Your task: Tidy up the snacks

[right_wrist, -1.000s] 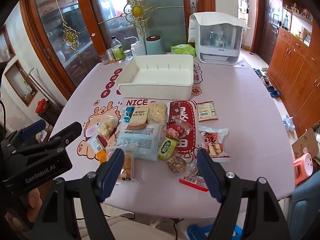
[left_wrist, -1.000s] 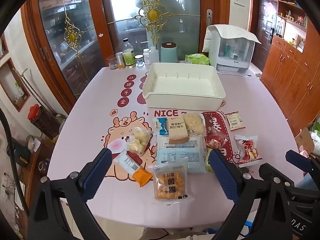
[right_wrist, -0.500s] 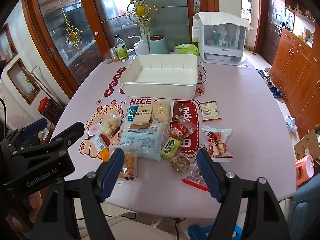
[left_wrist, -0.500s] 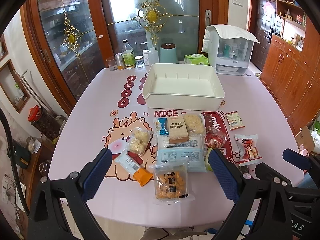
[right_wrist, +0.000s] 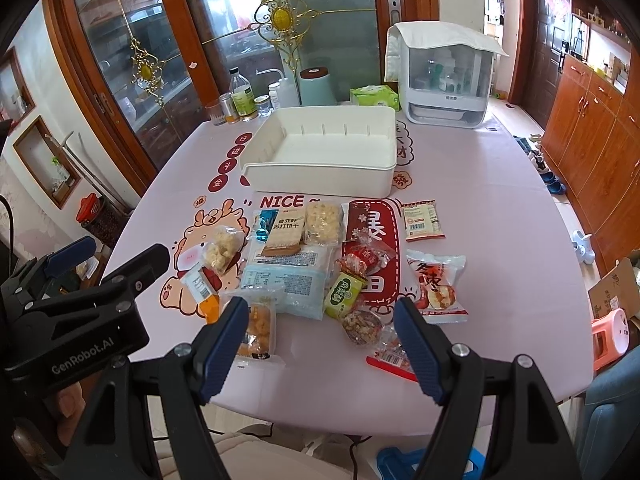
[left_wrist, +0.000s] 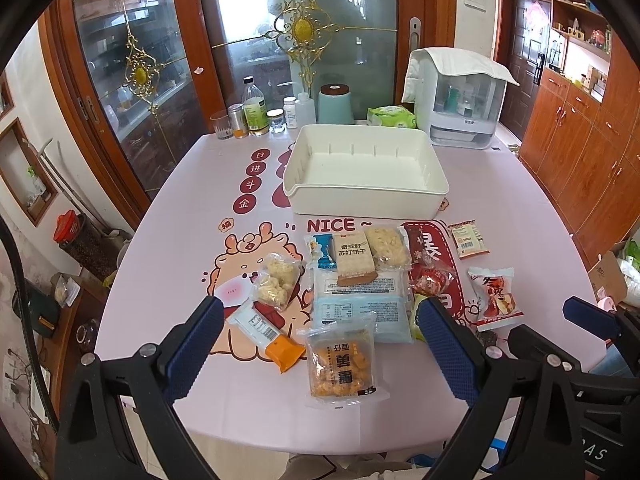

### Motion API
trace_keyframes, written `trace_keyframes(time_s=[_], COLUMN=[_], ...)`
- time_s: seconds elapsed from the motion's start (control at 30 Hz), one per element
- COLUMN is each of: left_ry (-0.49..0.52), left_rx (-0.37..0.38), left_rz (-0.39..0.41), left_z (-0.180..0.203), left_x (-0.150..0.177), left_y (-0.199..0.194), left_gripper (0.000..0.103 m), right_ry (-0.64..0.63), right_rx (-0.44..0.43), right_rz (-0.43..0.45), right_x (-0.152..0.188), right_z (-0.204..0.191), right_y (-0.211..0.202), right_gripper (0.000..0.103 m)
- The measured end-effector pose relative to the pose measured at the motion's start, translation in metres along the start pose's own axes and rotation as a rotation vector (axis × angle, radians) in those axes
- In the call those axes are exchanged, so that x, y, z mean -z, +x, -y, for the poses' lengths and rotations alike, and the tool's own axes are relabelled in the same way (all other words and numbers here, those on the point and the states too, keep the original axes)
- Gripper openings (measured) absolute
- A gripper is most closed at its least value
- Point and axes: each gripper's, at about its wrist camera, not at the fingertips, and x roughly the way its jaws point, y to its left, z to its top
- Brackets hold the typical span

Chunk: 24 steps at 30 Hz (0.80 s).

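Right wrist view, red-edged packet [right_wrist: 390, 360], hidden from left

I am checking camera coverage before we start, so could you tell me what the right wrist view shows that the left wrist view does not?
Only the right wrist view shows the left gripper from outside, a green snack packet in full, and shoes on the floor.

Only the left wrist view shows the orange-ended packet unobstructed.

Both show the empty white bin, the snack pile and the red-printed packet; both grippers are open.
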Motion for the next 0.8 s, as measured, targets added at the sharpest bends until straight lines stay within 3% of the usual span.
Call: trace_keyframes(time_s=[0.8], left_ry=[-0.007], left_rx=[0.025], left_rz=[-0.015], left_z=[-0.015], left_x=[-0.006], left_y=[0.014], left_gripper=[0.097], right_ry=[0.007], right_rx=[0.011], right_rz=[-0.024], right_x=[-0.009], right_z=[-0.019], right_y=[0.015], right_gripper=[0.076])
